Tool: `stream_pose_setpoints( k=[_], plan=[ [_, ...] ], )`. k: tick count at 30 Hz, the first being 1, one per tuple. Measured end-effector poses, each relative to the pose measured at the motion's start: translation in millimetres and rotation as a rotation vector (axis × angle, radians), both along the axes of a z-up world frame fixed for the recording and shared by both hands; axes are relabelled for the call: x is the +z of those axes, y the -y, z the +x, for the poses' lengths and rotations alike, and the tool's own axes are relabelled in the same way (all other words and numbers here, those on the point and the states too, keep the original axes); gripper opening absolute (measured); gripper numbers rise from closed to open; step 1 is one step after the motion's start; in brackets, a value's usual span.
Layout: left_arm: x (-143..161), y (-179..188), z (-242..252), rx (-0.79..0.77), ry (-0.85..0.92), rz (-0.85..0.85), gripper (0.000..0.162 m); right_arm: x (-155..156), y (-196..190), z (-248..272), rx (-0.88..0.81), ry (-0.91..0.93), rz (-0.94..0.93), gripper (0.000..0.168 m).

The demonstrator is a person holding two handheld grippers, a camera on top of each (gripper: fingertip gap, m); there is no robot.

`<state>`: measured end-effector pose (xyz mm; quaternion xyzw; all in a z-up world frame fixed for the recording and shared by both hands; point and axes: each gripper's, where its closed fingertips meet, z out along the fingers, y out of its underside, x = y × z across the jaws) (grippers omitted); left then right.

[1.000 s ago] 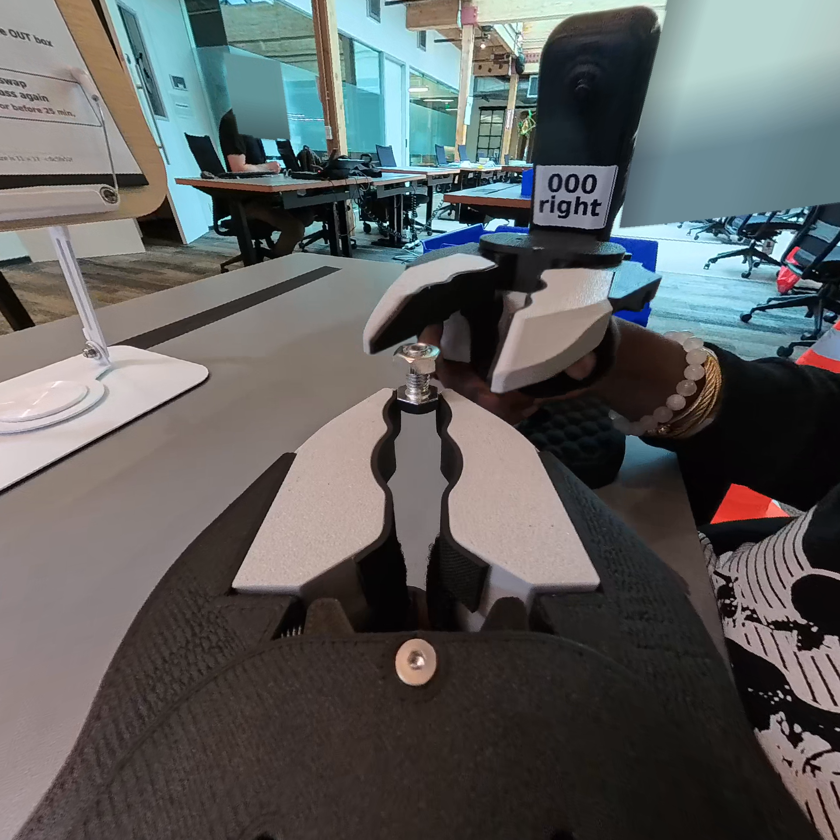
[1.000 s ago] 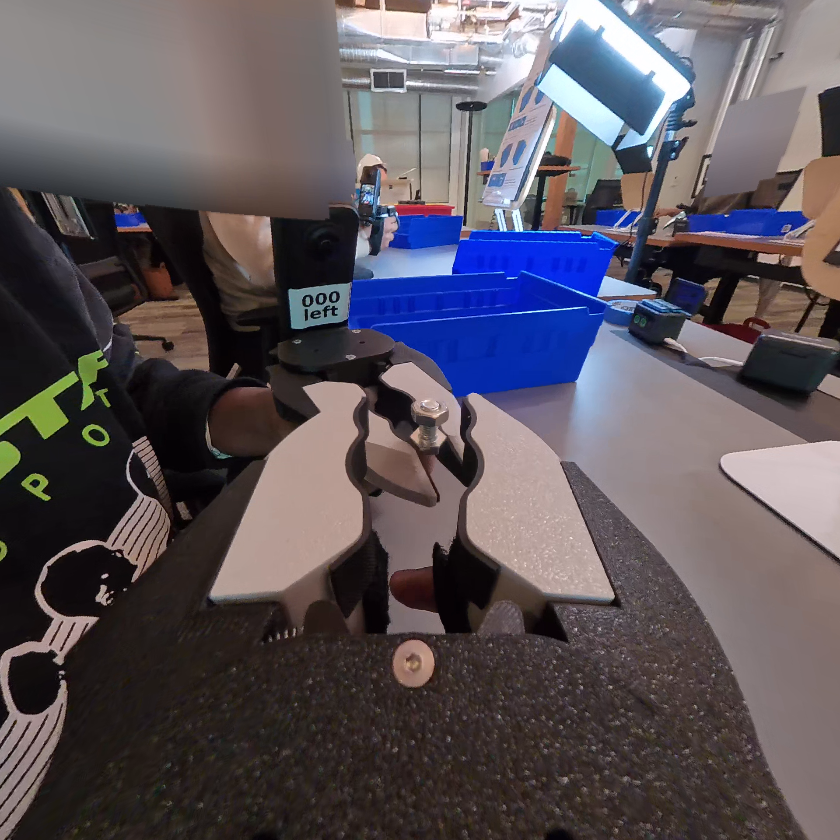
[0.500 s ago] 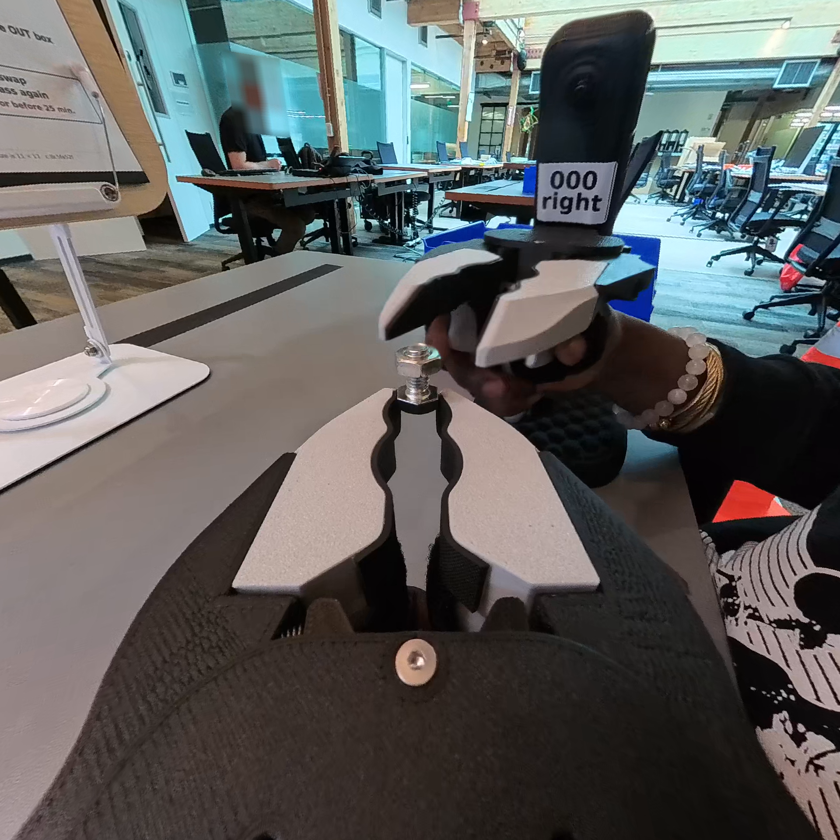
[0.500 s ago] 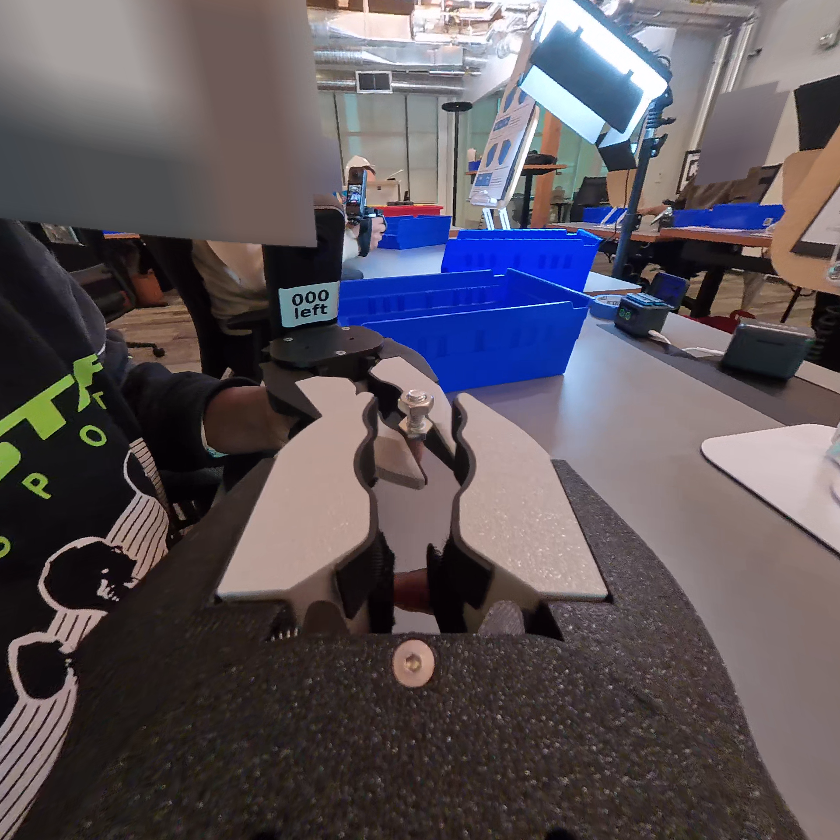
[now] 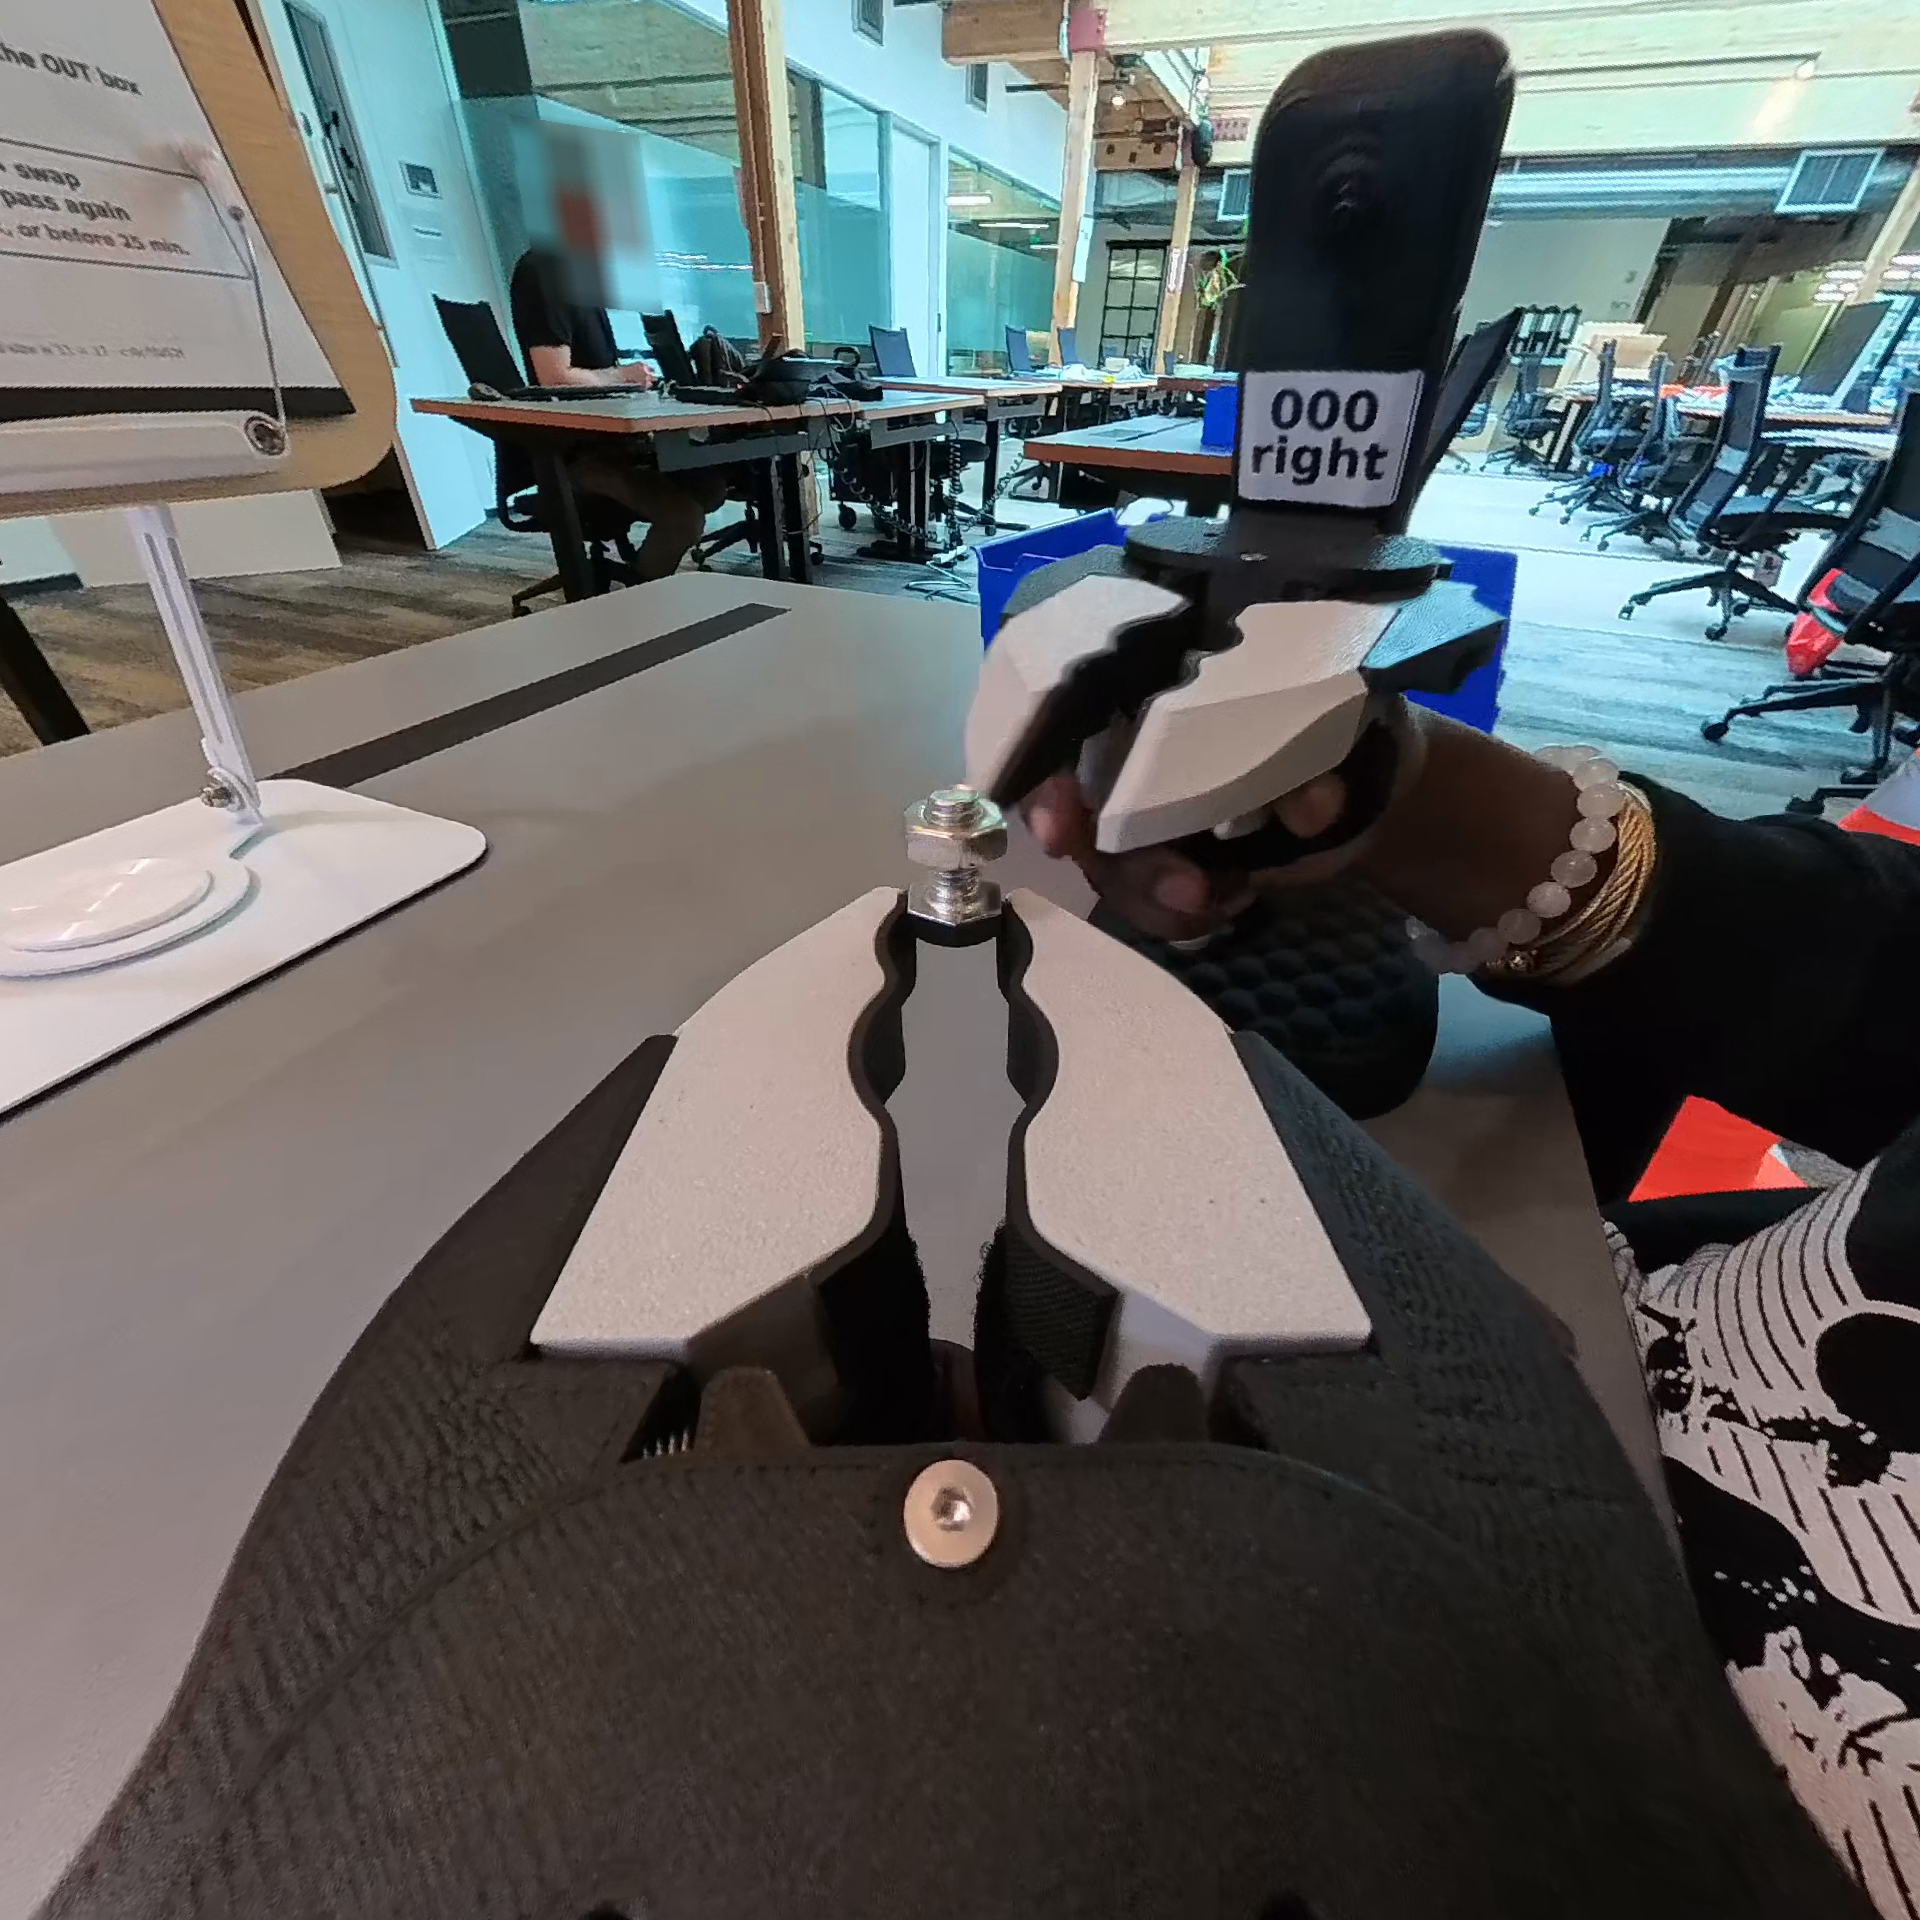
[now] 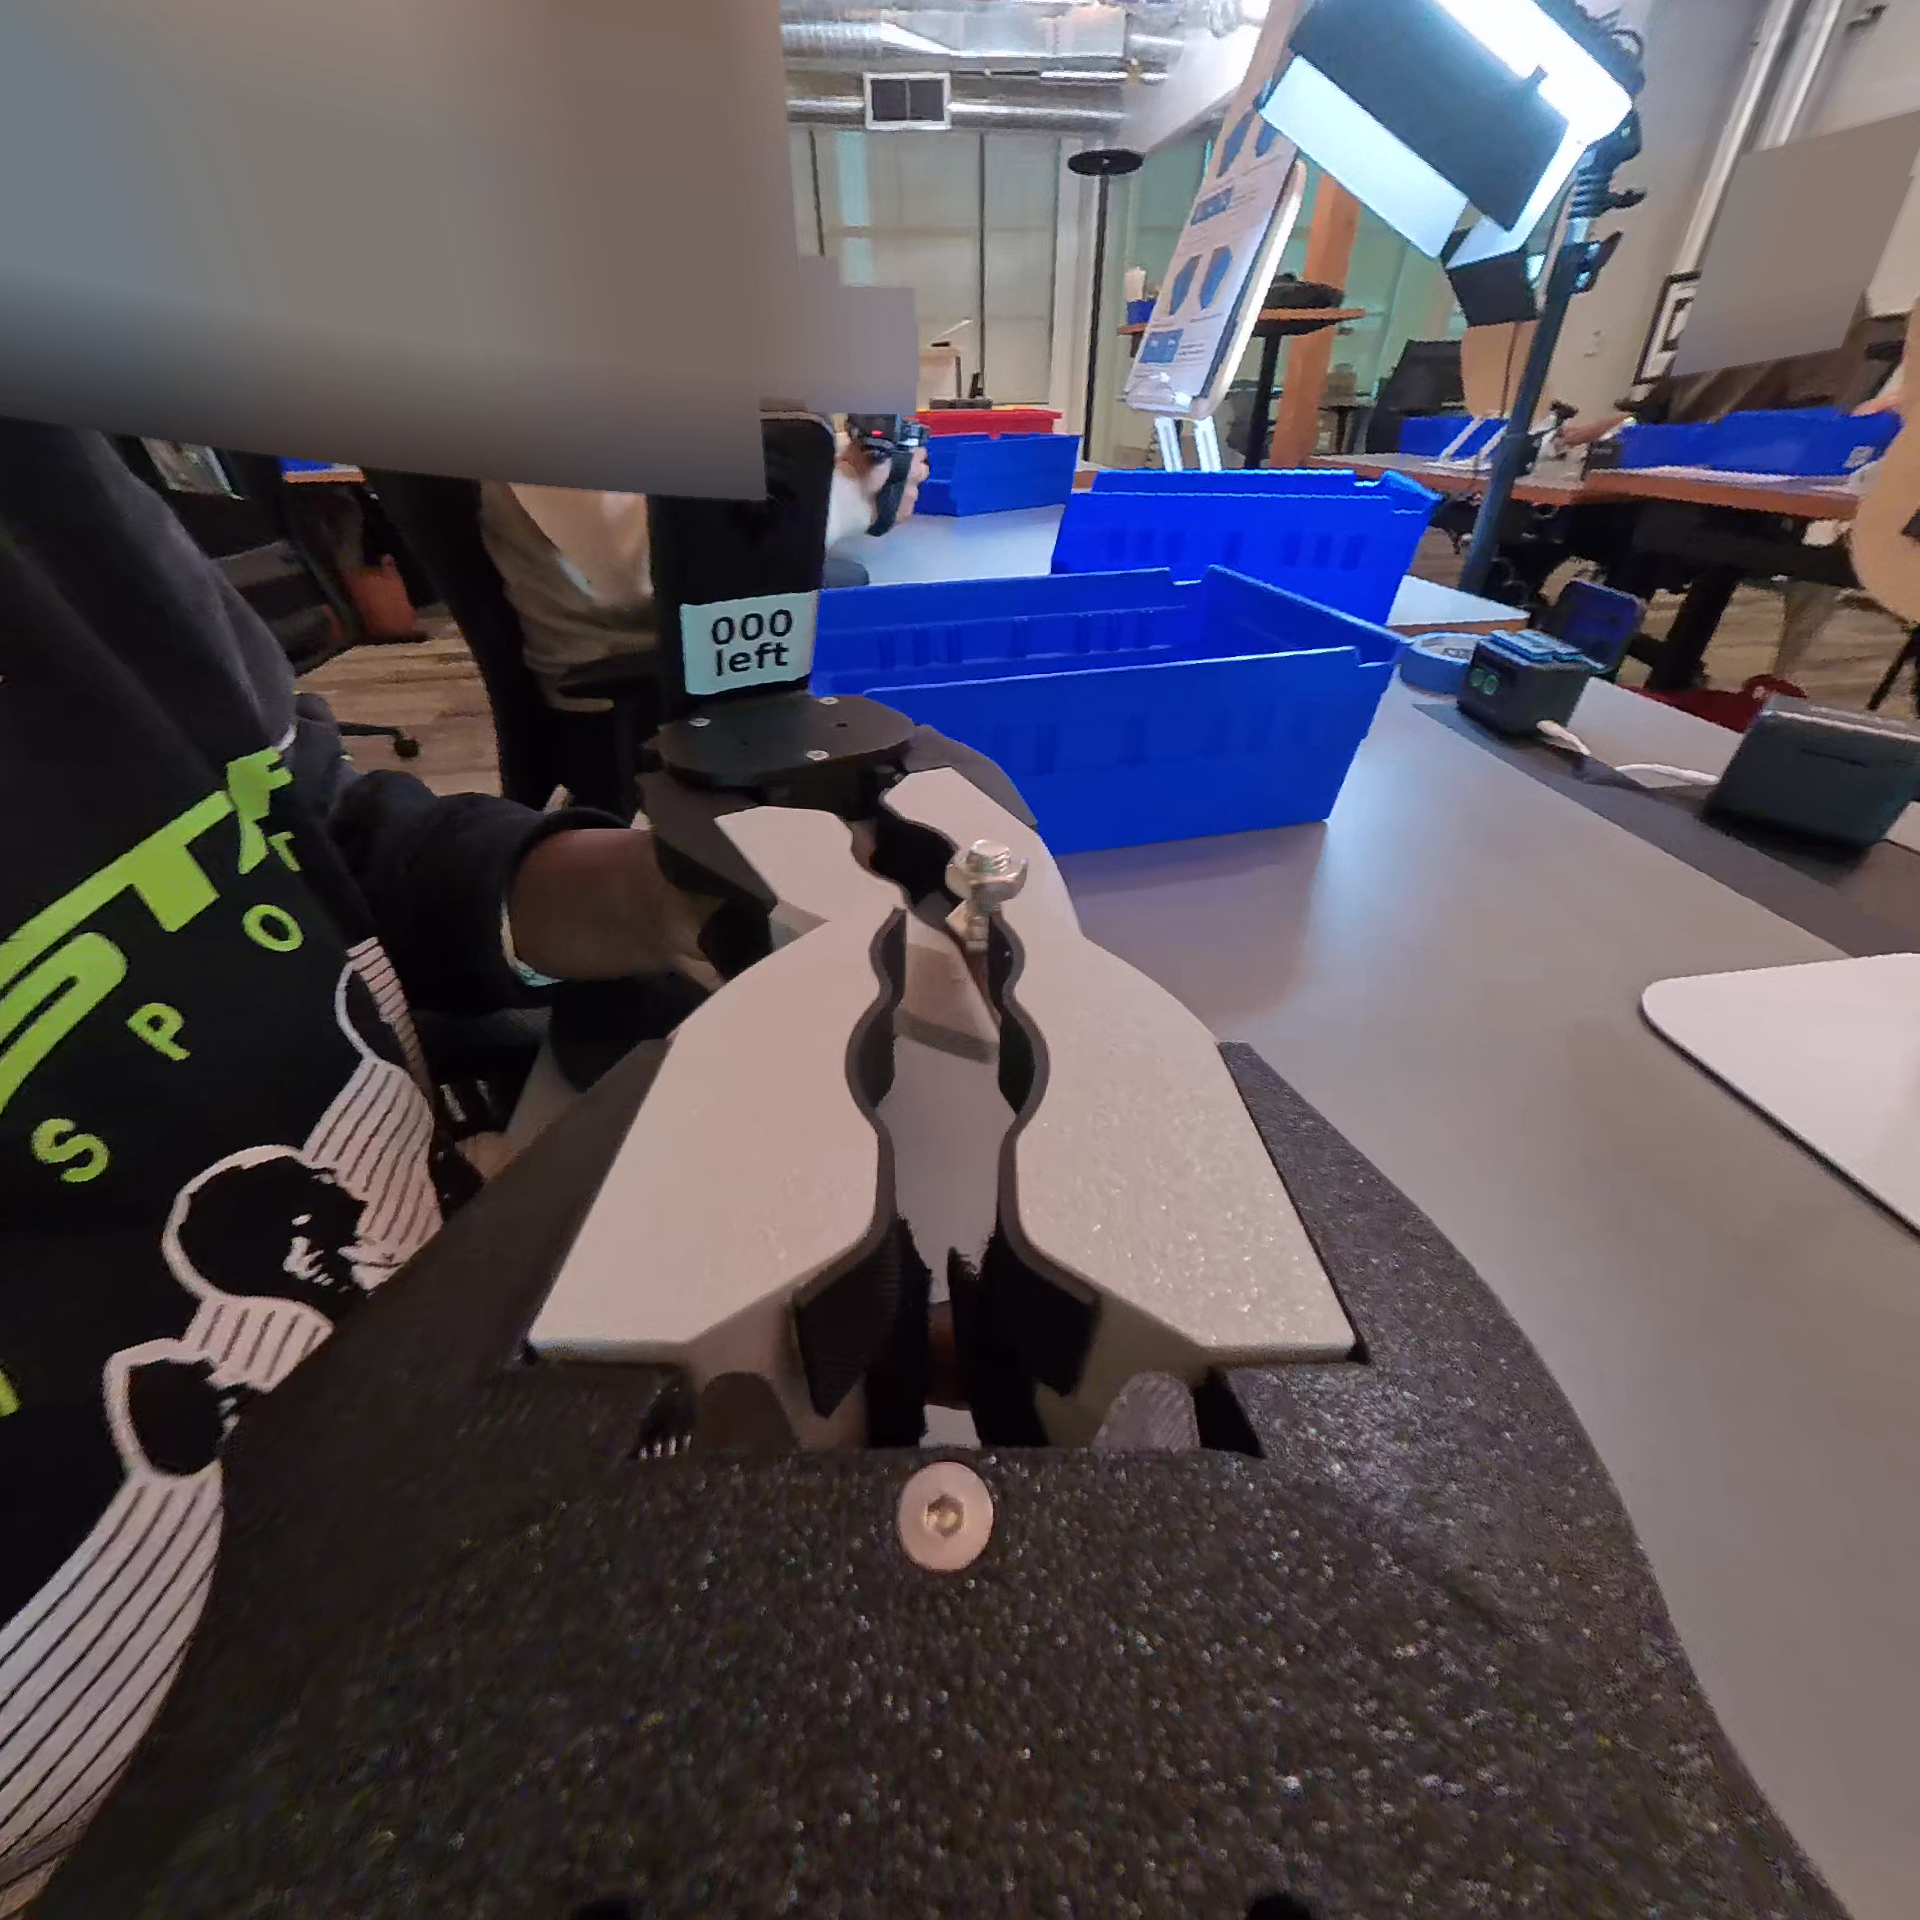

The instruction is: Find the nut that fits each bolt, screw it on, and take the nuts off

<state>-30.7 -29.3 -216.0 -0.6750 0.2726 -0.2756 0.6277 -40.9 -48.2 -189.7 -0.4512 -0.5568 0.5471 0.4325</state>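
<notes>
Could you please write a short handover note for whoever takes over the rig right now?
Left tongs: shut on the bolt at its head, shaft upright above the grey table.
Right tongs: nearly closed, empty, tips beside the nut but not gripping it.
Done: a nut is threaded near the top of the bolt's shaft.
Left: whether it gets screwed further down or taken off is unclear from these views. No other bolts or nuts are in sight; blue bins stand beyond.

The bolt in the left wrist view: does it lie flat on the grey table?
No. The bolt stands upright, its lower hex end pinched between the tips of the left tongs above the table.
</notes>
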Motion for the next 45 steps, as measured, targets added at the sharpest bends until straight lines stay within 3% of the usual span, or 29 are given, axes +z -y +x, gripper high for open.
stream_pose_setpoints(
  k=[4,7,11,13,16,21,24,33,39,45],
  plan=[
    [-2.2,0.9,2.3,-0.011,-0.01,-0.005,0.015,2.6,-0.4,-12.0,-0.014,-0.033,-0.005,0.034],
    [-2.9,1.1,3.0,-0.013,-0.014,-0.006,0.015,-0.7,3.6,-16.9,0.004,-0.013,0.01,0.035],
    [-1.8,0.9,1.7,-0.01,-0.008,-0.004,0.015,-2.2,1.7,-9.2,0.002,0.015,0.028,0.025],
    [-0.8,0.7,1.1,-0.006,-0.001,-0.002,0.015,0.3,1.3,-1.1,0.017,0.007,0.026,0.012],
    [-0.9,0.4,0.5,-0.006,0.003,-0.007,0.015,6.0,1.0,3.8,0.029,-0.027,-0.001,0.009],
    [-1.8,1.1,1.8,-0.011,-0.008,-0.006,0.015,2.3,-2.2,-9.8,-0.007,-0.034,-0.004,0.032],
    [-2.7,1.4,2.6,-0.015,-0.012,-0.008,0.015,-2.3,2.0,-16.6,0.009,-0.01,0.001,0.036],
    [-1.9,-0.1,-0.1,-0.003,0.005,-0.018,0.015,1.9,1.3,3.9,0.025,-0.018,0.005,0.009],
    [-2.9,1.1,2.0,-0.013,-0.008,-0.012,0.015,0.4,0.4,-11.8,0.0,-0.035,-0.002,0.032],
    [-2.9,1.1,2.0,-0.012,-0.011,-0.009,0.015,-5.2,6.5,-15.4,0.02,0.008,0.03,0.032]
  ],
)
